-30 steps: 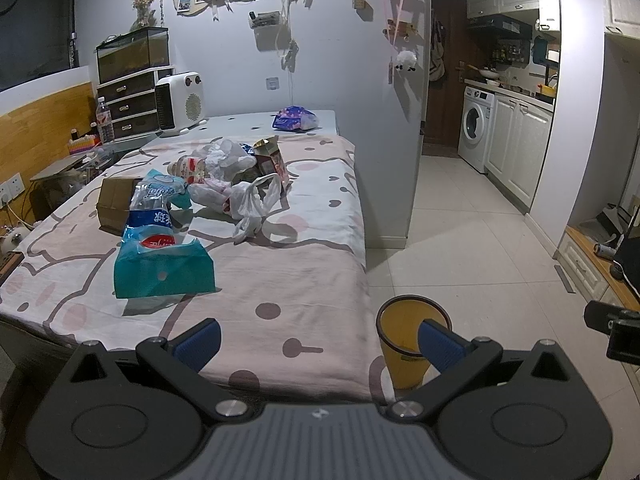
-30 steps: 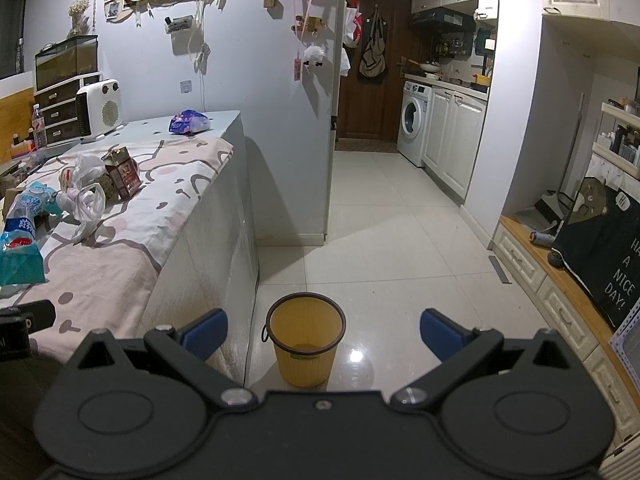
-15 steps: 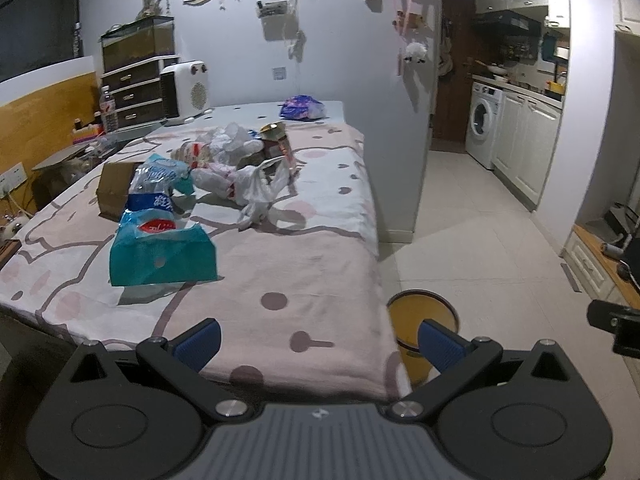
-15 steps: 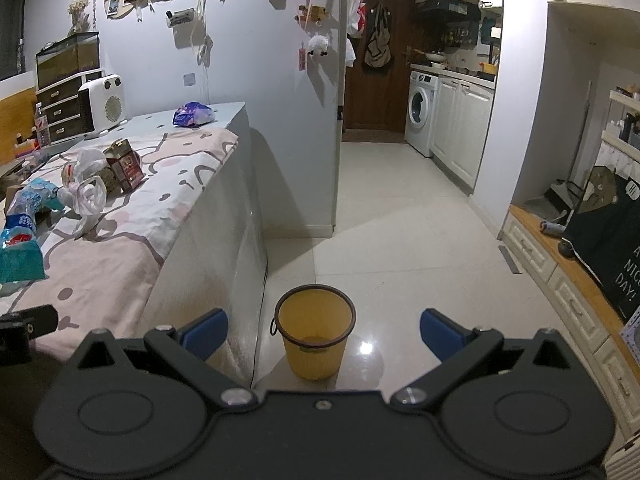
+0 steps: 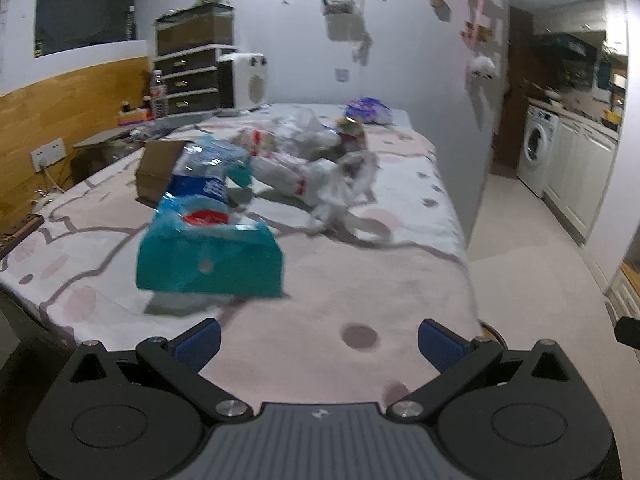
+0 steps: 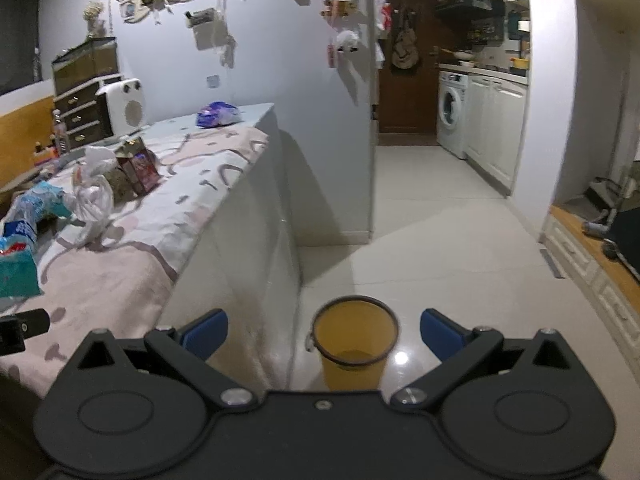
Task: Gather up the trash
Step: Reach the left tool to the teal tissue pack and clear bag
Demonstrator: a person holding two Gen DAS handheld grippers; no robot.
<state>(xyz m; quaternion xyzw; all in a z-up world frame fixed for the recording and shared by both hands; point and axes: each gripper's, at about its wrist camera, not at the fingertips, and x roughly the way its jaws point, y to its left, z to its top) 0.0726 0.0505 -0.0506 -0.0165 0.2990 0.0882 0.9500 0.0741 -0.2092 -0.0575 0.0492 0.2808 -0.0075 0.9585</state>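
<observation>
We are holding the left gripper [image 5: 318,344] low in the frame over the near edge of the counter [image 5: 320,288], which is draped in a pink patterned cloth; its blue fingers [image 5: 198,342] are spread wide and released, grasping nothing. The view is blurred. The trash is lying in a loose heap across the middle of the frame: a teal tissue pack [image 5: 208,260] is sitting nearest us, left of centre, with a blue and white plastic wrapper [image 5: 208,172] just behind it and a brown cardboard box [image 5: 158,170] to its left. A crumpled white plastic bag [image 5: 340,184] is sprawling right of centre, and a small carton [image 5: 352,136] is standing behind it.

We are keeping the right gripper [image 6: 324,332] at the bottom of its frame, above the floor beside the counter's end, fingers [image 6: 442,334] likewise apart and empty. The yellow bin [image 6: 354,346] is standing on the pale tiled floor [image 6: 440,248], appearing between those fingers, close to the counter's side.
</observation>
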